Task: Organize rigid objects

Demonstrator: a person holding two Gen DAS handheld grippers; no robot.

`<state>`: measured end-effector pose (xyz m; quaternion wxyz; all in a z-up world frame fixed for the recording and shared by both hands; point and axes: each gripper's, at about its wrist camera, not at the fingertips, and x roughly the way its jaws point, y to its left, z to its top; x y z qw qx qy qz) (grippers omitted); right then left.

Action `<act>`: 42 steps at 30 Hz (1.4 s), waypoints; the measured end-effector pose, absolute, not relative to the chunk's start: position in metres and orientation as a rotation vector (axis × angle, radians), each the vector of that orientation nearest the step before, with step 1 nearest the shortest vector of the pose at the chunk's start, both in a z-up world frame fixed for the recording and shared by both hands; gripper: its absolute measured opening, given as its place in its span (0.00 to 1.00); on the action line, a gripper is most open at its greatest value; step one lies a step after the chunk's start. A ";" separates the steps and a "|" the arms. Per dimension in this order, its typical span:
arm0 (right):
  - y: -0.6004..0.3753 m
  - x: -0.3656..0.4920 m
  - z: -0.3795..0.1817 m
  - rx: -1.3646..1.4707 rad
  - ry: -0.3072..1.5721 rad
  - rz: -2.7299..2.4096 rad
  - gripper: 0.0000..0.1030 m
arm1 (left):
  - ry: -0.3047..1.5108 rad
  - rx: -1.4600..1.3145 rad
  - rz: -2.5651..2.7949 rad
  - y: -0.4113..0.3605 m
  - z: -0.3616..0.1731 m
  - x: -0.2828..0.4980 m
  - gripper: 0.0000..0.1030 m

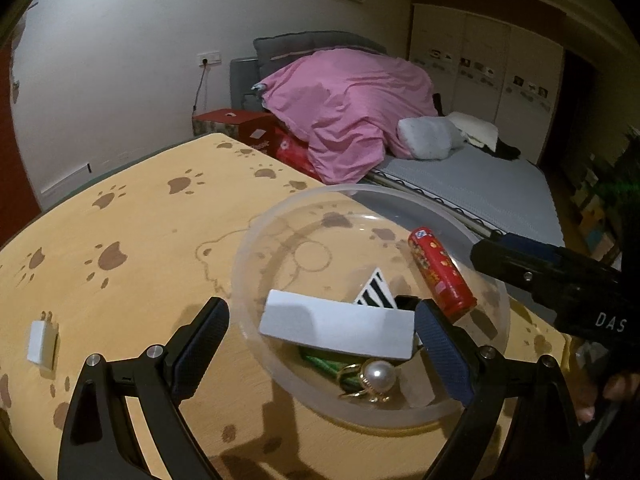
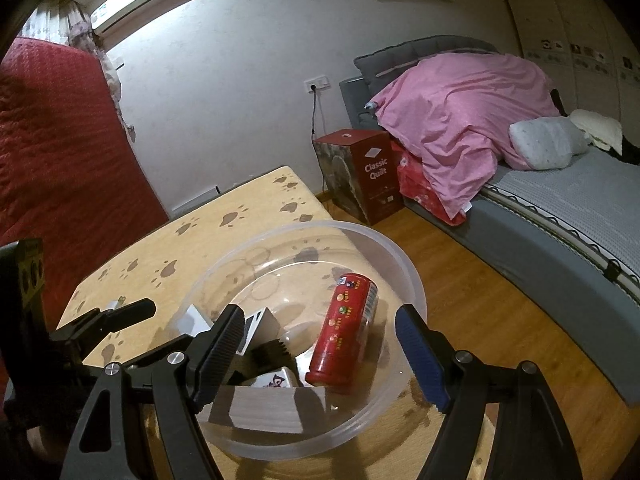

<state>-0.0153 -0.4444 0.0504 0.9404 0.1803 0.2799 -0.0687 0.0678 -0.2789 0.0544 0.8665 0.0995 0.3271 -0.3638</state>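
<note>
My left gripper (image 1: pixel 322 332) is hanging wide open and empty at the near rim of the clear bowl (image 1: pixel 472 404), its fingers straddling the white box (image 1: pixel 340 330) without pinching it; the red can (image 1: pixel 440 276) is lying just beyond. My right gripper (image 2: pixel 320 340) is also hovering open, holding nothing. A small white block (image 1: pixel 40 346) is sitting apart on the paw-print table (image 1: pixel 140 220), the bed (image 1: pixel 480 188) lying beyond

our left gripper (image 1: pixel 322 326) hangs wide open over the clear bowl (image 1: pixel 256 232), where we see a white box (image 1: pixel 340 330), a red can (image 1: pixel 442 276) and a pearl clip (image 1: pixel 374 380).
</note>
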 end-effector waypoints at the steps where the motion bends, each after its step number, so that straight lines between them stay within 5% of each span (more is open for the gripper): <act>1: -0.443 -0.016 0.051 0.367 0.571 -0.138 0.79 | 0.685 0.205 -0.757 -0.277 0.054 0.068 0.92; 42: -0.339 0.016 0.080 0.249 0.596 0.080 0.86 | 0.725 -0.012 -0.362 -0.104 0.063 0.093 0.92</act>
